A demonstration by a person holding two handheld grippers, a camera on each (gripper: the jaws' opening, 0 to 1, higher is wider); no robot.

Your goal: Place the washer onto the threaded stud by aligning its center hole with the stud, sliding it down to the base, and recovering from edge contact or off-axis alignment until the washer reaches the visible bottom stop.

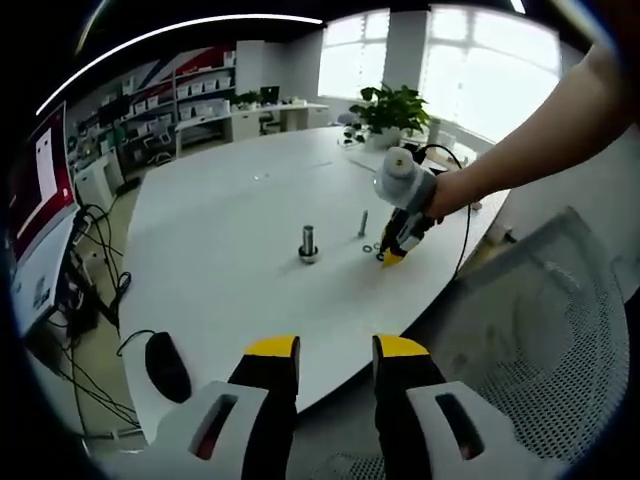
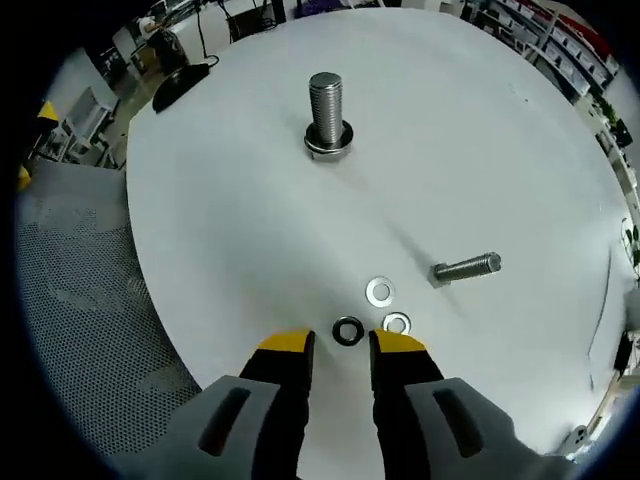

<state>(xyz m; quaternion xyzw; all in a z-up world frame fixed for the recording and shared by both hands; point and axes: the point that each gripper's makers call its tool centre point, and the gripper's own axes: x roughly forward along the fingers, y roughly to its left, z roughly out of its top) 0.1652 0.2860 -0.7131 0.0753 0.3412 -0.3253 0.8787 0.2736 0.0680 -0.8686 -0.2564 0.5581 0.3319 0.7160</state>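
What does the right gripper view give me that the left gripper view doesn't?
Right gripper view alone resolves three separate rings beside its open jaws: a dark washer and two bright washers, all lying flat on the table.

Left gripper view alone shows the right gripper from outside, tip lowered beside those rings, plus the potted plant and mesh chair.

Both show the white table, the upright threaded stud and the smaller bolt.

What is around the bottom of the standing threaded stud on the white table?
A metal ring, probably a washer or nut, sits around the base of the upright stud on the table. What lies beneath the ring is covered.
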